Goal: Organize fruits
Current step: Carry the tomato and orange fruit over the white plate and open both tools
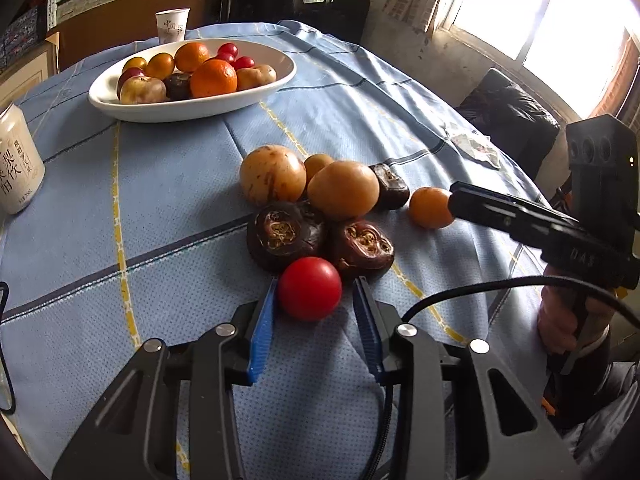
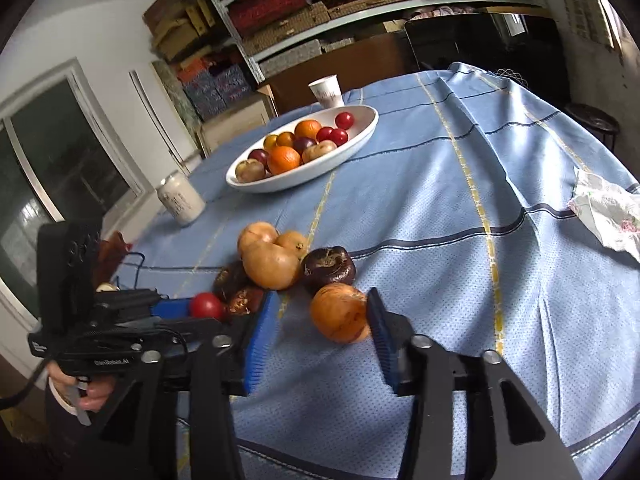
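straddling a red tomato (image 1: 309, 288), the left gripper (image 1: 316, 300) gapes wide, gripping nothing; the right gripper (image 2: 320, 312) (equally wide) flanks an orange (image 2: 340, 313) mid-table, unclamped.

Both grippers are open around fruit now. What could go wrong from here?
1. The red fruit touches the dark fruit behind it; as the left gripper closes it may nudge the pile or let the round fruit roll out.
2. The orange fruit sits against the right gripper's right finger only, so an off-centre squeeze may push it sideways.
3. Both grippers work close together, so they may collide when lifting towards the bowl.
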Available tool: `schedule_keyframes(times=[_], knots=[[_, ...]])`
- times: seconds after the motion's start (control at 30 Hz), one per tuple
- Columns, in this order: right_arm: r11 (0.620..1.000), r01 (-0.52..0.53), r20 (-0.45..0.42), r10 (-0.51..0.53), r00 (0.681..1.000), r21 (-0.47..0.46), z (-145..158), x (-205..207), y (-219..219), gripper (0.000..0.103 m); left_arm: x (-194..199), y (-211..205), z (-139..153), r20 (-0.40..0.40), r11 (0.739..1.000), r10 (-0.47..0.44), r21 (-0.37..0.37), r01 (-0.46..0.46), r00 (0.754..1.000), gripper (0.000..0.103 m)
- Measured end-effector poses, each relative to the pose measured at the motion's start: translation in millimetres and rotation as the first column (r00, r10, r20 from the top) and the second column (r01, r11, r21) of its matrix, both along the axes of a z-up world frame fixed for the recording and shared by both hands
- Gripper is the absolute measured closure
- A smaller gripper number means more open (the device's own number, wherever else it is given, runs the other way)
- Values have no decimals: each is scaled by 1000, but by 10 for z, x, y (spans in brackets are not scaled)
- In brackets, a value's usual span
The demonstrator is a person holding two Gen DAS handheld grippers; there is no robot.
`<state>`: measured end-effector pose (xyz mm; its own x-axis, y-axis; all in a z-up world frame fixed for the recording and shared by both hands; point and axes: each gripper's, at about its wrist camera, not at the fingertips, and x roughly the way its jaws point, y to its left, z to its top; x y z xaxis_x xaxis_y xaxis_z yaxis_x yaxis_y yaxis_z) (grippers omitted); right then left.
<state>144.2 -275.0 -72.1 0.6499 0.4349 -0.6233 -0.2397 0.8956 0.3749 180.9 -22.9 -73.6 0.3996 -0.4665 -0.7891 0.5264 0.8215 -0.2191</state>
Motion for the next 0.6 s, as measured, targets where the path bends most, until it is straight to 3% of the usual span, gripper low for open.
schedule_keyframes(times=[0.1, 0.3, 0.43, 0.6], knots=[[998, 27, -21, -28, 999, -49, -19, 28, 34, 46, -4, -14, -2, 4, 1000, 3, 12, -3, 1000, 68], [996, 64, -99, -70, 993, -60, -121, 136, 2, 47, 17, -13, -9, -2, 1000, 16, 17, -16, 1000, 73], [994, 68, -113, -77, 991, -83, -146, 164, 31, 63, 26, -15, -7, -1, 999, 23, 23, -23, 1000, 73], [996, 65, -111, -72, 991, -63, -141, 172, 10, 64, 28, -10, -7, 1, 999, 25, 20, -25, 1000, 73]])
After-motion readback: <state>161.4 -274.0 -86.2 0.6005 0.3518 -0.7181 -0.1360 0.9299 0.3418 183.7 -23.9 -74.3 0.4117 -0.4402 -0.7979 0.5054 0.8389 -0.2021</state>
